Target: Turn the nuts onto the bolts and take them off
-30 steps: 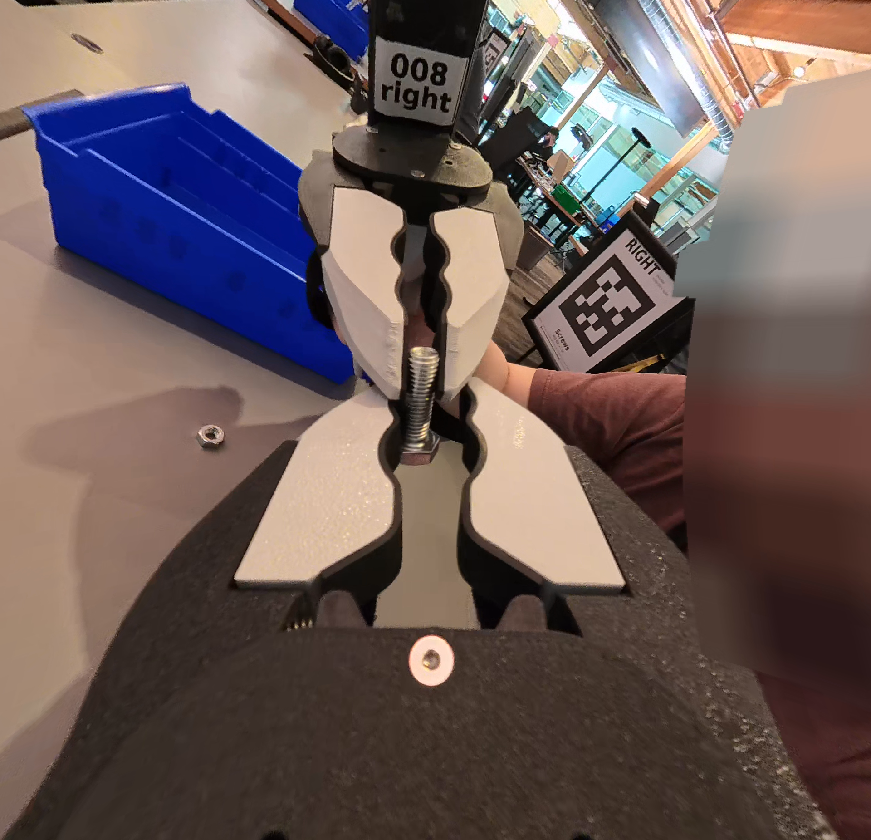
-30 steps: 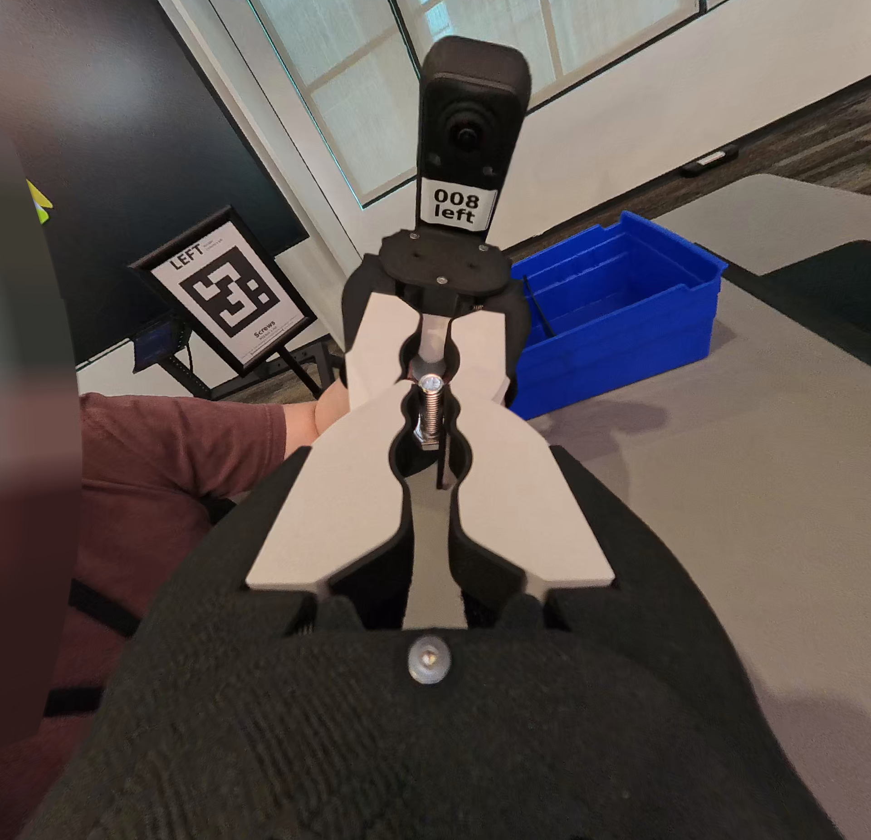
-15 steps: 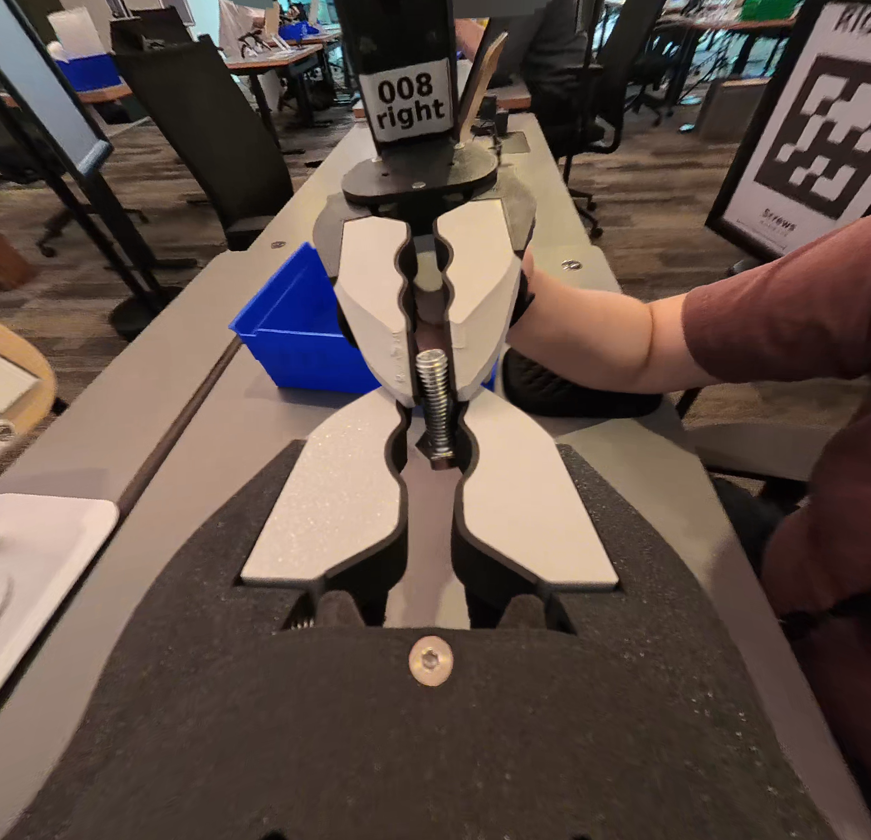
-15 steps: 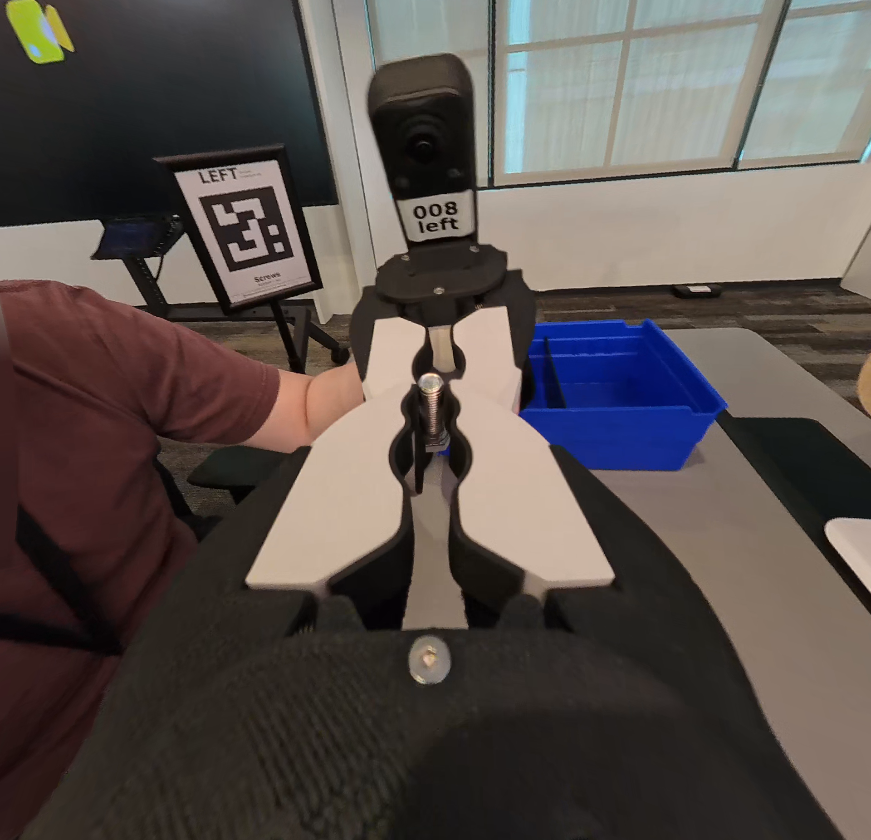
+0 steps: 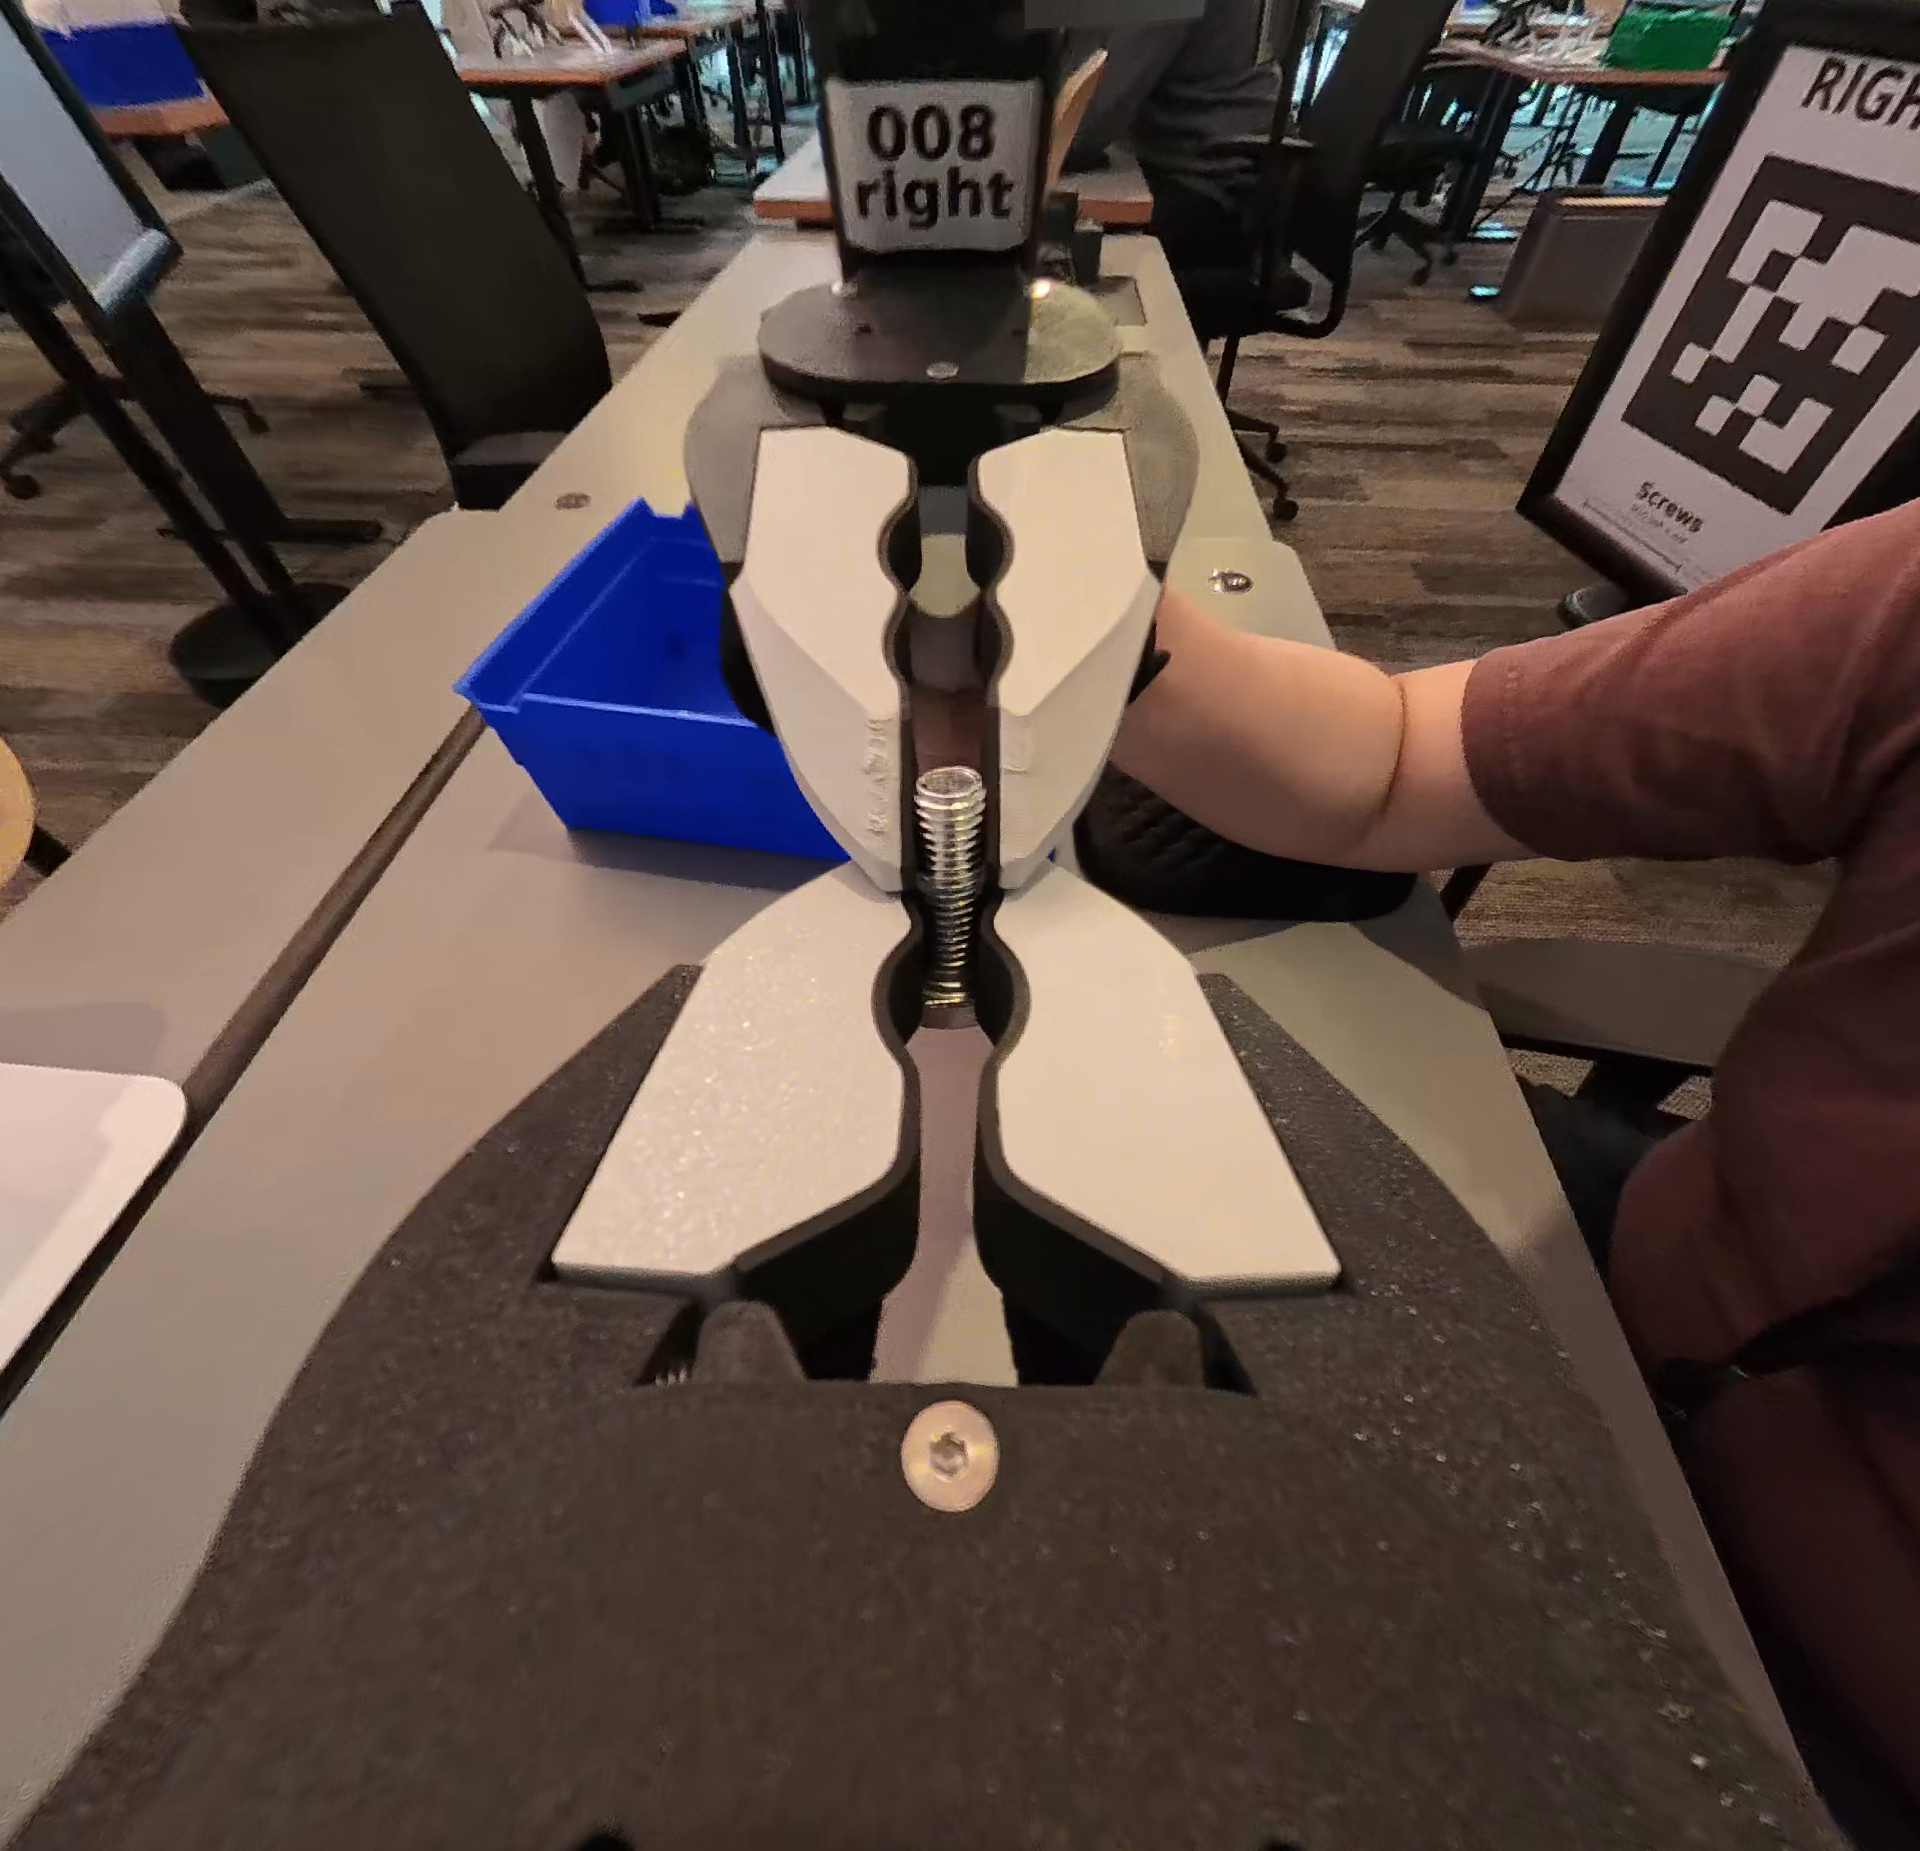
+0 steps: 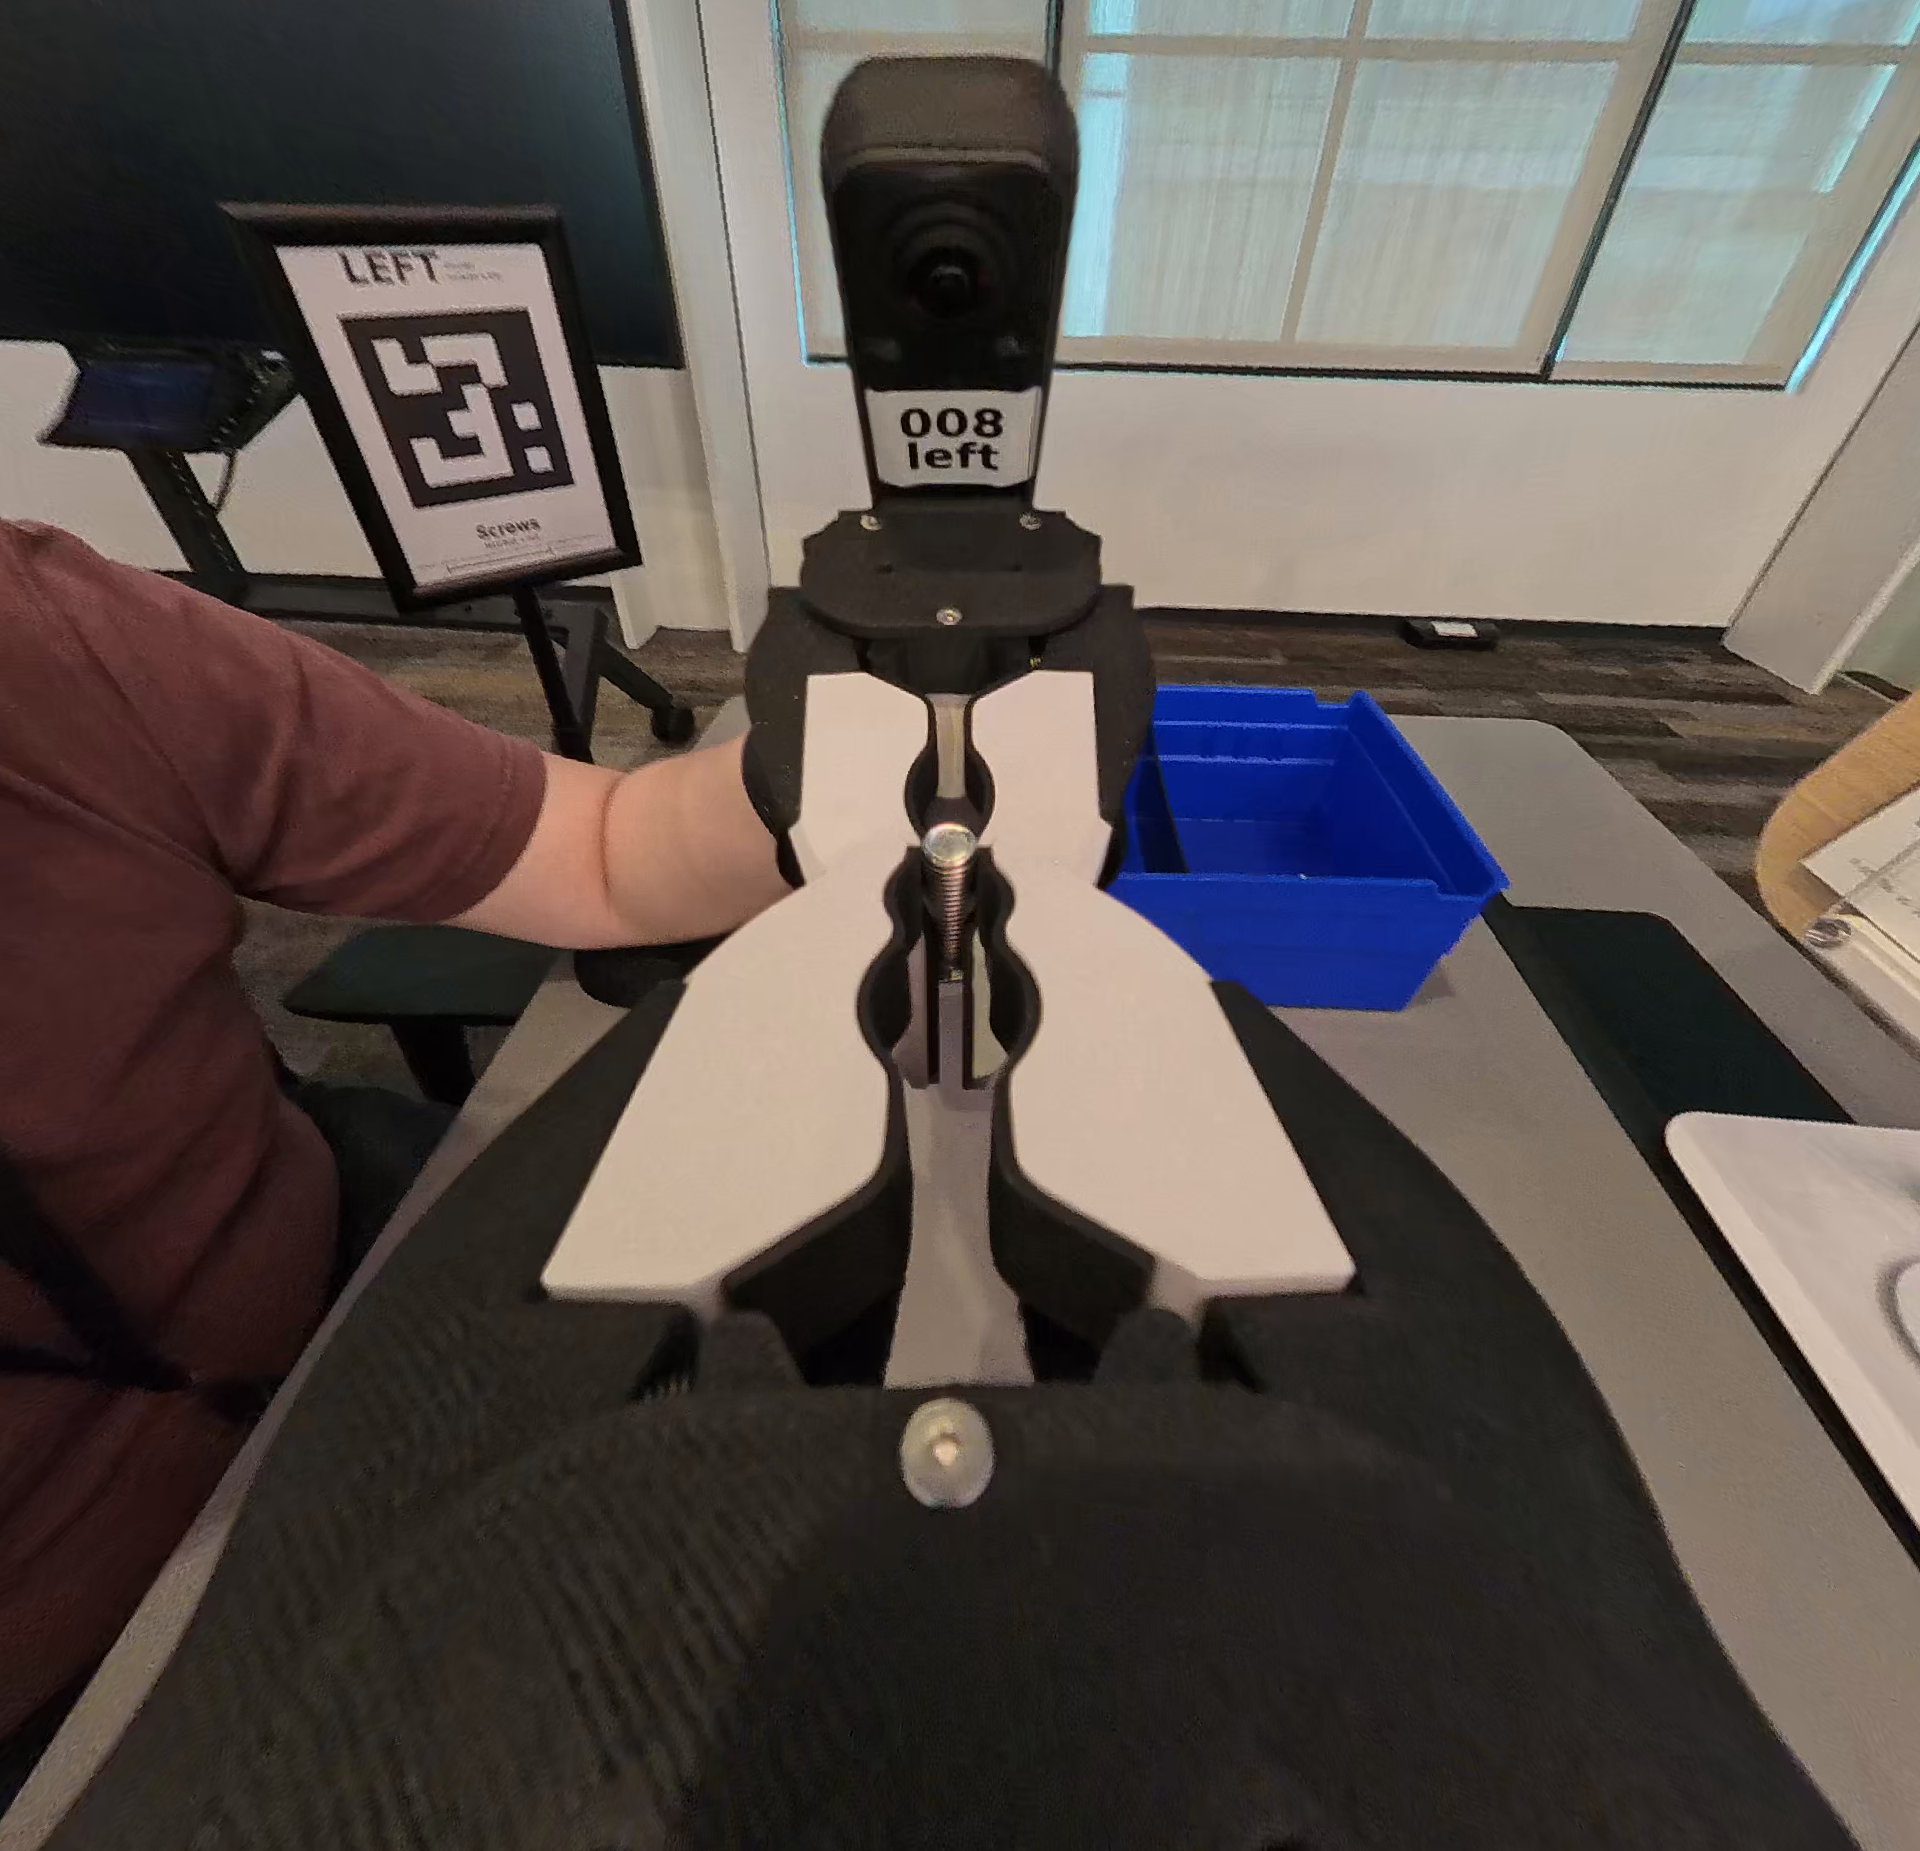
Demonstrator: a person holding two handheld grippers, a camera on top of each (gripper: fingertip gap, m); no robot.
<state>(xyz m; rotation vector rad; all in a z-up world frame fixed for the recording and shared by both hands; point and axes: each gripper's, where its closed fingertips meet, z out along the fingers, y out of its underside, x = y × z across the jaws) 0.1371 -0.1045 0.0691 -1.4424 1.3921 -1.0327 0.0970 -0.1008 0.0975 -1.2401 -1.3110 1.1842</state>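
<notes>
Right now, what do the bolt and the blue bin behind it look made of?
The bolt looks like bright plated steel: silvery, with glints along its threads. The blue bin looks like moulded plastic: uniform saturated colour, a soft sheen and thin walls. Neither is certain from looks alone.

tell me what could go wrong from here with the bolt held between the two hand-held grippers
1. The bolt is pinched only at the tips of the left hand-held gripper, above the table; a twist could slip it free and it may roll away.
2. The right hand-held gripper meets it nose to nose, so the fingertips could clash while turning.
3. No nut shows clearly, so thread alignment can't be checked; cross-threading is possible.
</notes>
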